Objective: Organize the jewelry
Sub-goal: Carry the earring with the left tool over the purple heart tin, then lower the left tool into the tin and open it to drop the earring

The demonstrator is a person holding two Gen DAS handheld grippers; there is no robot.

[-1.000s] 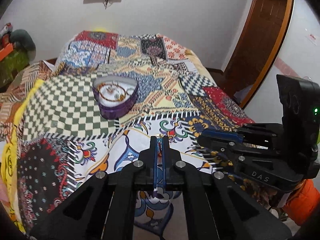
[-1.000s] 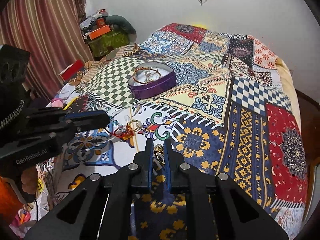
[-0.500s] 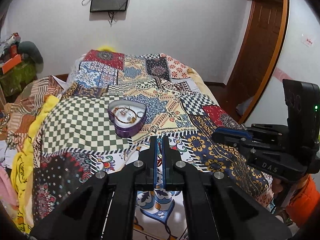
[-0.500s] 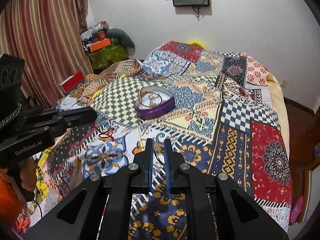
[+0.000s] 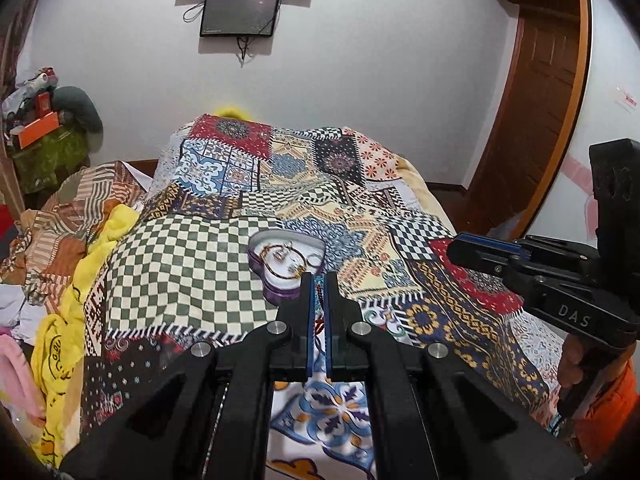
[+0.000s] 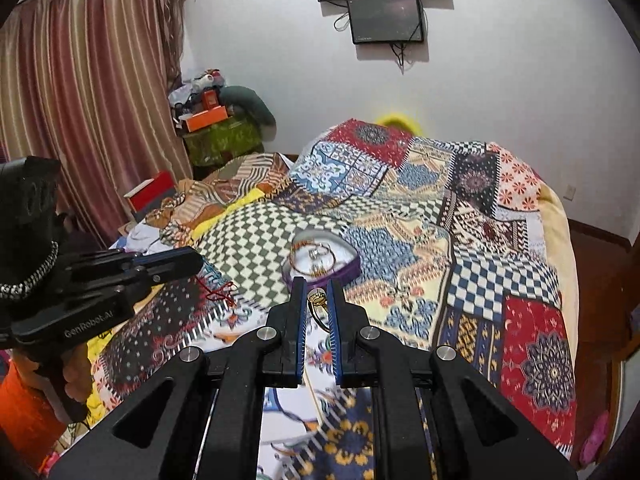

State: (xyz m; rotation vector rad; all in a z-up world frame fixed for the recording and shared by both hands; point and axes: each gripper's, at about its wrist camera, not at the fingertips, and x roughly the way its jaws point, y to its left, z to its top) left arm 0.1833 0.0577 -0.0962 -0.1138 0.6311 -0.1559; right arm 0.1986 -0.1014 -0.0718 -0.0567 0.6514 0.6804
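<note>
both claws have risen off the patchwork bedspread (image 5: 192, 264) with their catches: the right claw (image 6: 318, 304) pinches a gold ring (image 6: 319, 298), the left claw (image 5: 319, 292) a red beaded thread (image 5: 319, 294); the purple heart-shaped tin (image 6: 320, 270) now sits just ahead, ready for drop-off

Purple heart-shaped tin (image 5: 280, 280) open on the quilt, bangles (image 5: 286, 264) inside, gold ring (image 6: 318, 298) held aloft, red thread (image 6: 218, 290) dangling.

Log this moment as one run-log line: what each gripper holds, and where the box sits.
left gripper: shut on red thread bracelet | right gripper: shut on gold ring | purple heart-shaped box: open on quilt, bangles inside
</note>
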